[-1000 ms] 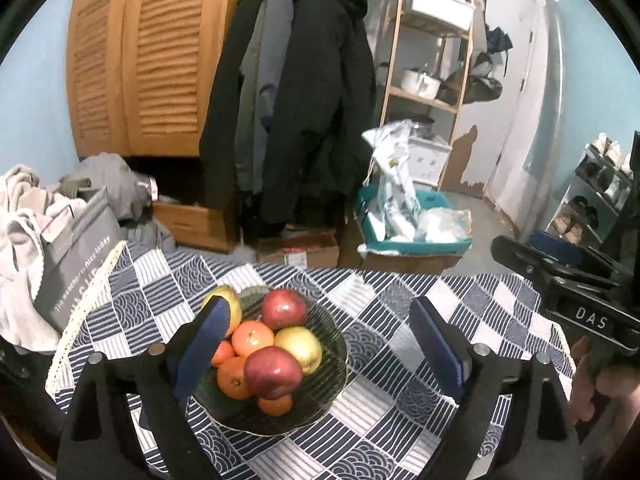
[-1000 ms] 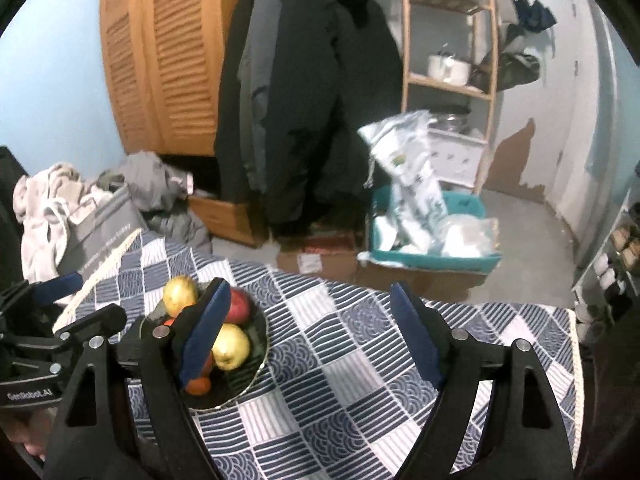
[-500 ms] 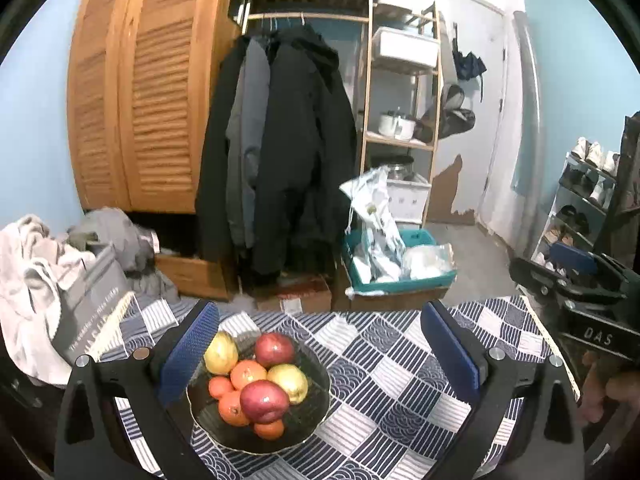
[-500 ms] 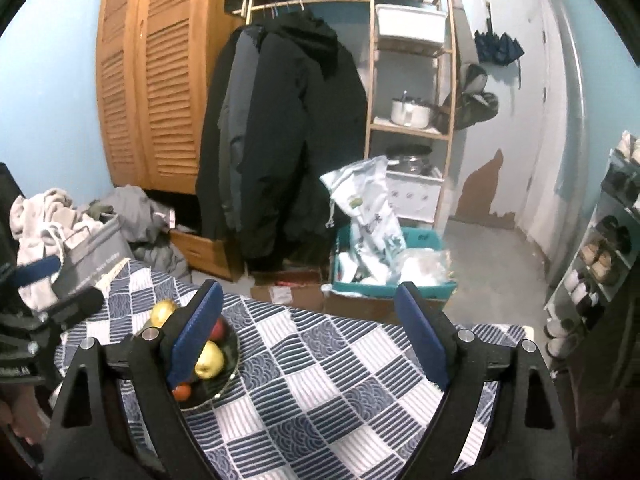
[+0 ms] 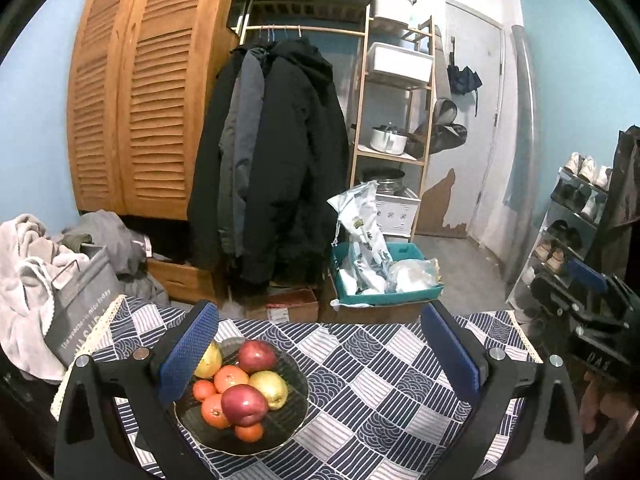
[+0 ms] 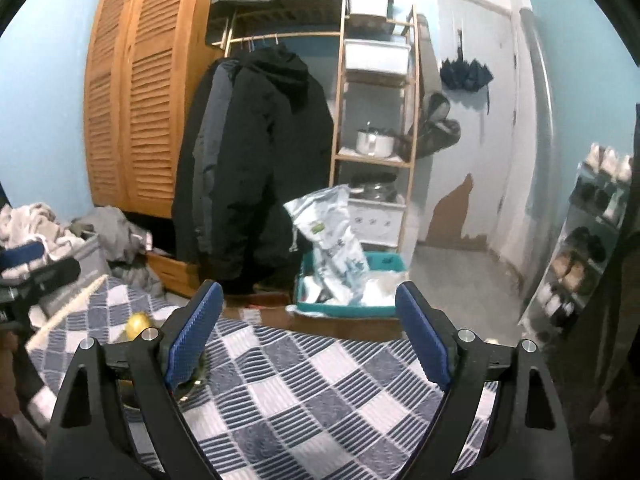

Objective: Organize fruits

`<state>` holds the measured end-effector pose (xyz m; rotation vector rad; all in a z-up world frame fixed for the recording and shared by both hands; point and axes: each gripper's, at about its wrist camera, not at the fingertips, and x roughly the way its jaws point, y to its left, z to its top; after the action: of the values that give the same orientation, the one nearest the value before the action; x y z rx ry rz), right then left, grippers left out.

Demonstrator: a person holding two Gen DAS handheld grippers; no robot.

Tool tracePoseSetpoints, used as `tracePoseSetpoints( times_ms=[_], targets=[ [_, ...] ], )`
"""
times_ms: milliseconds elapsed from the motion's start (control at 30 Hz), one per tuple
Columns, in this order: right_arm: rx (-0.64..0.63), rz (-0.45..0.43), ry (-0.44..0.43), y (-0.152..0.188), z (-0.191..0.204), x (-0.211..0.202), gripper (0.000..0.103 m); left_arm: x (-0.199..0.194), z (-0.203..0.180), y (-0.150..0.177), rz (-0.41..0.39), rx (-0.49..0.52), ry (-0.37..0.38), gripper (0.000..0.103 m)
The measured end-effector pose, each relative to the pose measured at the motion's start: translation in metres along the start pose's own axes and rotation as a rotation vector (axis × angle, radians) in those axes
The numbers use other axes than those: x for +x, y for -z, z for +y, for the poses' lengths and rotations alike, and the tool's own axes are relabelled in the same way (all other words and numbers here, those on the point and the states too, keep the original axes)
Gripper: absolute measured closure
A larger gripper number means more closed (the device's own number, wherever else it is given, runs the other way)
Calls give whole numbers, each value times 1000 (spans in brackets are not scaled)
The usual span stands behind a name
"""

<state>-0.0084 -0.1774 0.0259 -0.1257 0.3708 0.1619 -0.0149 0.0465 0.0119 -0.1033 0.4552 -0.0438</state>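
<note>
A dark glass bowl (image 5: 288, 420) sits on the blue-and-white checked tablecloth (image 5: 380, 392), left of centre in the left wrist view. It holds two red apples (image 5: 244, 404), yellow pears (image 5: 270, 388) and several oranges (image 5: 230, 378). My left gripper (image 5: 320, 354) is open and empty, raised above and behind the bowl. My right gripper (image 6: 308, 340) is open and empty over the cloth; a yellow pear (image 6: 138, 324) shows beside its left finger, and most of the bowl is hidden behind that finger. The right gripper also shows at the right edge of the left wrist view (image 5: 592, 312).
Beyond the table's far edge stand a teal bin with bags (image 5: 384, 276), a cardboard box (image 5: 292, 306), hanging dark coats (image 5: 276, 168) and a wooden shelf (image 5: 396, 120). A grey laundry bag (image 5: 80, 304) sits at the left, a shoe rack (image 5: 572, 232) at the right.
Both grippers have lifted and drawn back from the bowl; the fruit now looks smaller and lower in both views. Both stayed open and empty.
</note>
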Motion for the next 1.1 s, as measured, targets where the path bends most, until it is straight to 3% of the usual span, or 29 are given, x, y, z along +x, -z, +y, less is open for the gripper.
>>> tracePoseSetpoints(
  times_ms=[400, 1100],
  targets=[
    [18, -6, 1, 8, -10, 2, 16, 4, -10, 2, -3, 28, -51, 1],
    [29, -5, 7, 7, -12, 2, 16, 4, -5, 1, 3, 28, -60, 1]
  ],
)
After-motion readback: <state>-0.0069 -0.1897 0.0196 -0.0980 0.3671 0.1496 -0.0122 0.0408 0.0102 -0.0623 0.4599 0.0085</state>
